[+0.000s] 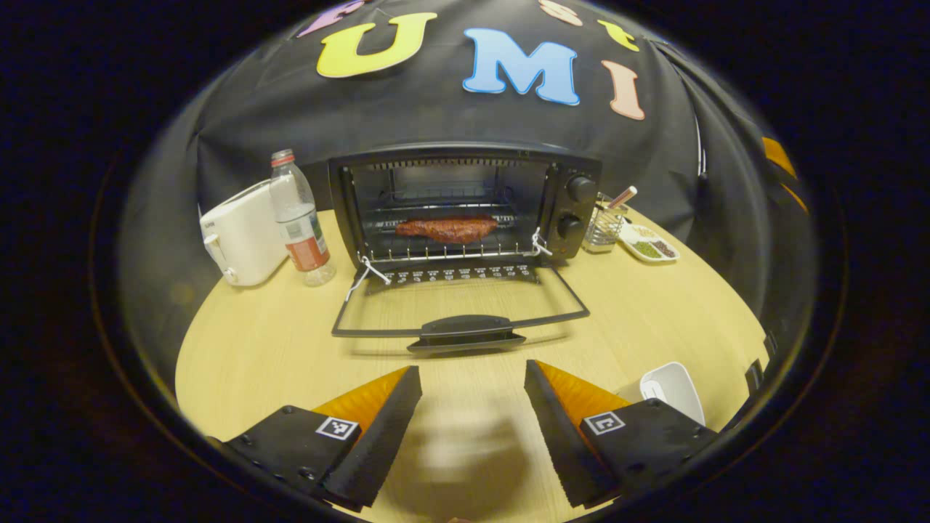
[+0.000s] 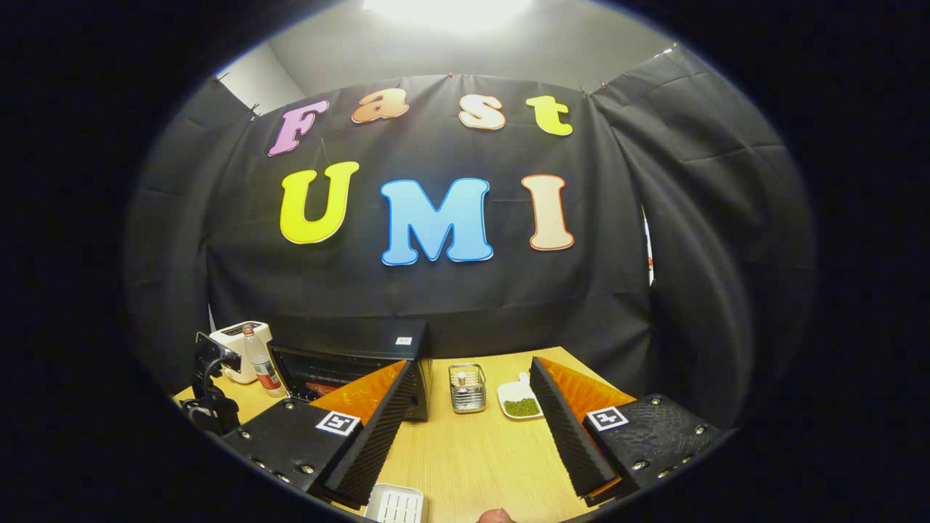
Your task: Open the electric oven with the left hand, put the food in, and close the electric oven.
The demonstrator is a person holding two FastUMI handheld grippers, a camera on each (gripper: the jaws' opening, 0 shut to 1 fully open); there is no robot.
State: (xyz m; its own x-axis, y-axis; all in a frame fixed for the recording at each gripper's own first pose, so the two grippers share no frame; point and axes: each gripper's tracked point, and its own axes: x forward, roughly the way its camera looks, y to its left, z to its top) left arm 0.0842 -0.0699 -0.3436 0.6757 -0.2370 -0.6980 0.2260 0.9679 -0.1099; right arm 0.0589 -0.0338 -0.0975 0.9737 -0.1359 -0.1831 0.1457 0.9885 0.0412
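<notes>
The black electric oven (image 1: 574, 211) stands at the back of the wooden table (image 1: 276, 349). Its glass door (image 1: 458, 301) lies folded down flat, the handle (image 1: 465, 333) toward me. A reddish-brown piece of food (image 1: 447, 229) rests on the wire rack inside. My left gripper (image 1: 472, 421) hovers open over the table a short way in front of the handle, holding nothing. In the right gripper view my right gripper (image 2: 465, 428) is open and empty, raised to the right of the oven (image 2: 349, 363). The other gripper (image 2: 211, 399) appears dark at the far left there.
A white toaster (image 1: 240, 232) and a plastic bottle (image 1: 299, 218) stand left of the oven. A small metal holder (image 1: 603, 225) and a dish of green beans (image 1: 649, 243) sit to its right. A white tray (image 1: 672, 385) lies near the front right edge.
</notes>
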